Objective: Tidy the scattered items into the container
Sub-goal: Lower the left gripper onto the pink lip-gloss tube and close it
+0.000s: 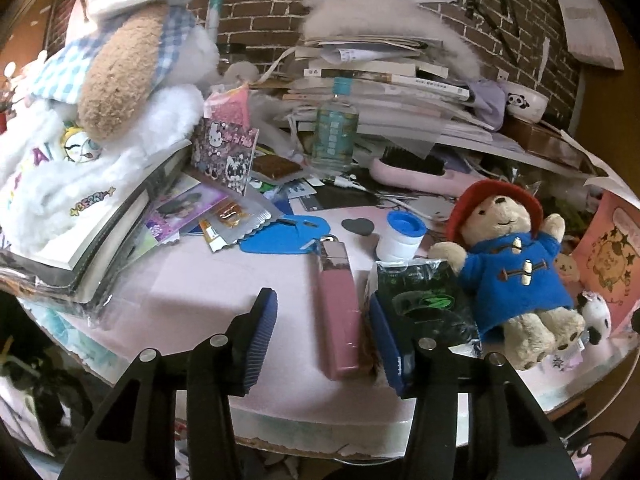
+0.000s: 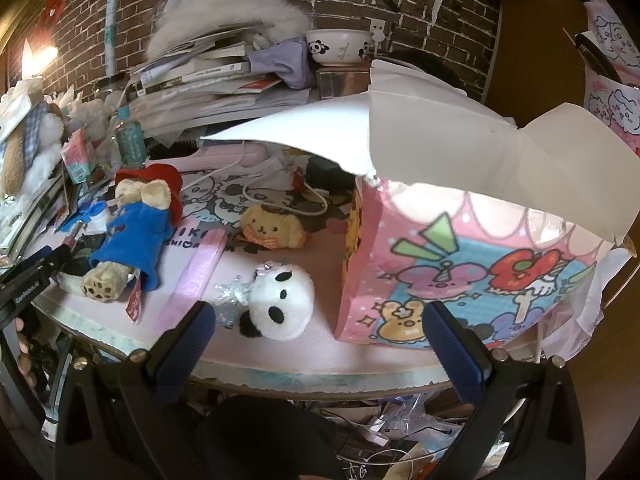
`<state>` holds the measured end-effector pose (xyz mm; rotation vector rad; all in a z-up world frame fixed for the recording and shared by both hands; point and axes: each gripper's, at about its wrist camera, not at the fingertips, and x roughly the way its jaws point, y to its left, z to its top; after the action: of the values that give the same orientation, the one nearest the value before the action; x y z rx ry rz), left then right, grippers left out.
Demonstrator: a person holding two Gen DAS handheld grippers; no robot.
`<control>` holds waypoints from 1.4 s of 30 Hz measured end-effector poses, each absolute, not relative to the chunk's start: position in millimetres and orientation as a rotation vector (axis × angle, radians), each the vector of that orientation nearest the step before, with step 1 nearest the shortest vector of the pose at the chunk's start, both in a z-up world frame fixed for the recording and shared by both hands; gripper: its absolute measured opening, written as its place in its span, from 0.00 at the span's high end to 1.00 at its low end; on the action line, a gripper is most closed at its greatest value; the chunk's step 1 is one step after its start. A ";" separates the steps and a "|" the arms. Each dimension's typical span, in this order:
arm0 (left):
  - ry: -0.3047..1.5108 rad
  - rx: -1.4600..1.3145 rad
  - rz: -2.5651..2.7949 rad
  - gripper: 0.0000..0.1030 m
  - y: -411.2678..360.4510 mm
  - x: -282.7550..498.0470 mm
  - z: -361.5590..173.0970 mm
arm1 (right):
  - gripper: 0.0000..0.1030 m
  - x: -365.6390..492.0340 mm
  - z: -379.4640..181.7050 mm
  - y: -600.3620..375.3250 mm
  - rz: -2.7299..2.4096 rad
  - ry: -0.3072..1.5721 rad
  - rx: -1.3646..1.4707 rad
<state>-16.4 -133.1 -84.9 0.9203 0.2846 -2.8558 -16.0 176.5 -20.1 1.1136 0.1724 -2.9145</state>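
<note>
My left gripper [image 1: 323,298] hovers low over the pink table near its front edge. A pink rectangular tube [image 1: 340,312] lies between its open fingers, close to the right pad, and the left pad stands clear of it. A black packet with a green logo [image 1: 424,300] and a bear in a blue coat and red hat [image 1: 516,272] lie just to the right. My right gripper [image 2: 318,312] is wide open in front of a small panda plush [image 2: 280,304]. The pink cartoon box [image 2: 460,272] stands to its right with its white flaps [image 2: 440,132] raised.
A yellow dog plush [image 2: 272,228] lies behind the panda. A white jar with a blue lid [image 1: 402,236], blue foam piece [image 1: 284,232], snack packets, a bottle [image 1: 334,132] and a pink hairbrush [image 1: 412,172] crowd the middle. A large white plush [image 1: 100,120] tops the books on the left.
</note>
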 end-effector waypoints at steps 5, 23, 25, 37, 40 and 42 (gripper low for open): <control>0.253 0.927 -2.838 0.58 -135.0 -19.2 -84.9 | 0.00 -16.0 -20.1 176.4 -2.914 0.174 1.113; 0.206 0.959 -2.869 0.65 -139.8 -21.9 -84.5 | 0.00 -18.3 -20.6 173.5 -2.903 0.182 1.115; 0.194 0.965 -2.877 0.69 -138.3 -22.6 -84.7 | 0.00 -18.0 -20.5 173.4 -2.902 0.185 1.116; 0.196 0.991 -2.902 0.87 -134.2 -23.7 -83.4 | 0.00 -18.4 -20.2 173.0 -2.899 0.183 1.117; 0.206 0.991 -2.903 0.87 -134.9 -23.8 -83.1 | 0.00 -18.6 -20.1 172.3 -2.898 0.183 1.116; 0.214 0.984 -2.907 0.88 -134.0 -23.3 -82.7 | 0.00 -18.8 -20.1 172.8 -2.898 0.183 1.116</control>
<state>-23.3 -134.0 -82.7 0.9840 0.2143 -2.9070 -18.8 172.8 -20.1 1.1162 0.1833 -2.8981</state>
